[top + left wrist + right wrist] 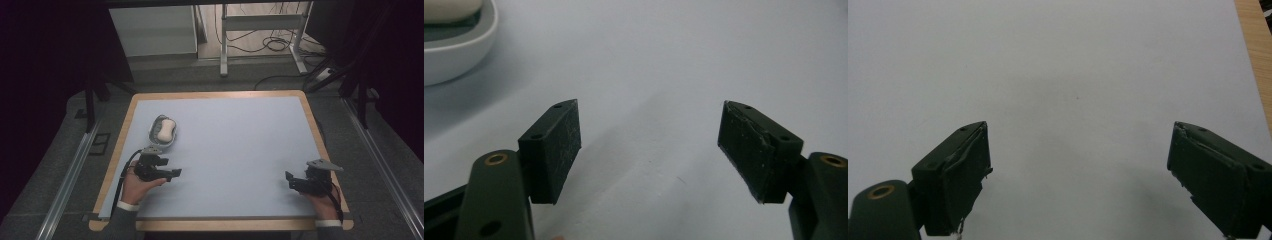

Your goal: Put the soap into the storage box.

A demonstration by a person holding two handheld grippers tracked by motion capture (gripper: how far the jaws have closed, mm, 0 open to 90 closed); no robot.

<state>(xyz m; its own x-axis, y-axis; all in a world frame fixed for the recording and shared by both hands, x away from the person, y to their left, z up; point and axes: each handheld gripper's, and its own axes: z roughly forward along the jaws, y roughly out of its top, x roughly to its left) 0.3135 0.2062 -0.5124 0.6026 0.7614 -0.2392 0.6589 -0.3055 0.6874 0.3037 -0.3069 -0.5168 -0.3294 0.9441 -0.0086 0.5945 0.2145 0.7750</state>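
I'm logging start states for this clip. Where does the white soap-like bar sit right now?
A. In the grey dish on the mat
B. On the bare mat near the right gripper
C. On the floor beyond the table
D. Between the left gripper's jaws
A: the high view shows the white bar lying in the grey dish, just beyond the open left gripper, whose jaws hold nothing.

Your right gripper [1078, 175] hangs over the bare pale mat [1058, 70], jaws wide apart; the desk's wooden edge [1254, 45] runs at upper right.
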